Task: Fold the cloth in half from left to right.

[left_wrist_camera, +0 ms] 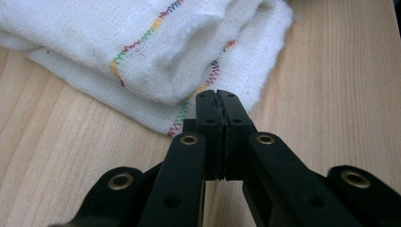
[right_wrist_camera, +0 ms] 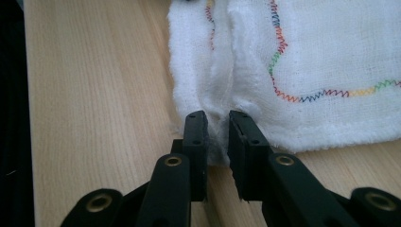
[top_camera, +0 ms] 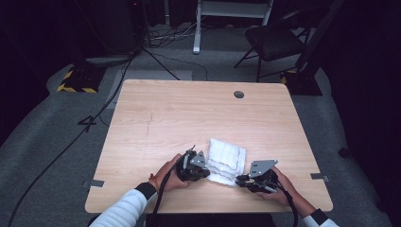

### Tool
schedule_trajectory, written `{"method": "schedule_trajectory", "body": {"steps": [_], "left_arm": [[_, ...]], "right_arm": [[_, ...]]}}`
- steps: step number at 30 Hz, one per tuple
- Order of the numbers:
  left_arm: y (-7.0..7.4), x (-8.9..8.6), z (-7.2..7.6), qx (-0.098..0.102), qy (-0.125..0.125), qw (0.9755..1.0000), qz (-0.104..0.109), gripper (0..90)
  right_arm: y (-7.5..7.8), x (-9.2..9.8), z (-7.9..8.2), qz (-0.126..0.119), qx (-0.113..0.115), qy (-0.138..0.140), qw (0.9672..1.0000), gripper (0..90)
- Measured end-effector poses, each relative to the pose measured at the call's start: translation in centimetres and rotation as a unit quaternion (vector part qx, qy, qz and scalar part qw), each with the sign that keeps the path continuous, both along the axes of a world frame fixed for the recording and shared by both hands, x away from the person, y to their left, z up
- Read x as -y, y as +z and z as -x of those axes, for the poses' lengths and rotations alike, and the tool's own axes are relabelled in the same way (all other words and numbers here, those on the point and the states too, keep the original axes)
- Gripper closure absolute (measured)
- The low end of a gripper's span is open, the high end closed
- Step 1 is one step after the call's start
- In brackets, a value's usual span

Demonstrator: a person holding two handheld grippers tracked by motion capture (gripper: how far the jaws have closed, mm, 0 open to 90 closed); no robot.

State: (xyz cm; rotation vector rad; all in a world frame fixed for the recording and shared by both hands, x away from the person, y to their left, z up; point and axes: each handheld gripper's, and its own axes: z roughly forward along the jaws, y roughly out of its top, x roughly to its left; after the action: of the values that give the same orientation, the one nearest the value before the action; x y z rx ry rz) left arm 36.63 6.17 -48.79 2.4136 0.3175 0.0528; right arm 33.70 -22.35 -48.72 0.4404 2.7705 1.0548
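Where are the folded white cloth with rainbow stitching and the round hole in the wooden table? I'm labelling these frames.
Folded white cloth with rainbow stitching (top_camera: 228,158), high view, on its top layer.
Round hole in the wooden table (top_camera: 239,94), high view, on the hole's dark centre.

A folded white woven cloth with coloured stitching (top_camera: 227,161) lies on the light wooden table (top_camera: 156,118), lower centre of the high view, between the left gripper (top_camera: 206,172) and right gripper (top_camera: 239,179).
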Motion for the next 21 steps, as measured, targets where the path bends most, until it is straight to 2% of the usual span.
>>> {"method": "schedule_trajectory", "body": {"steps": [4,5,11,15,21], "left_arm": [[-0.2,0.0,-0.4,-0.004,-0.001,1.0000,0.008,88.1],[-0.3,0.0,-0.6,-0.004,-0.003,0.9999,0.010,88.2],[-0.2,0.3,-1.4,0.012,0.010,0.9999,0.003,88.2],[-0.2,0.2,-2.6,0.020,0.029,0.9994,0.002,88.1],[-0.3,-0.2,-4.3,0.021,0.054,0.9983,0.008,88.1]], "right_arm": [[-0.1,0.1,-0.5,-0.001,0.001,-0.009,1.0000,78.2],[-0.2,0.2,-0.8,-0.006,-0.002,-0.021,0.9998,78.3],[-0.2,0.3,-2.7,-0.001,0.016,-0.050,0.9986,78.3],[-0.2,0.0,-4.1,0.002,0.028,-0.063,0.9976,78.2],[-0.4,-0.4,-6.3,-0.007,0.028,-0.083,0.9961,78.2]]}}
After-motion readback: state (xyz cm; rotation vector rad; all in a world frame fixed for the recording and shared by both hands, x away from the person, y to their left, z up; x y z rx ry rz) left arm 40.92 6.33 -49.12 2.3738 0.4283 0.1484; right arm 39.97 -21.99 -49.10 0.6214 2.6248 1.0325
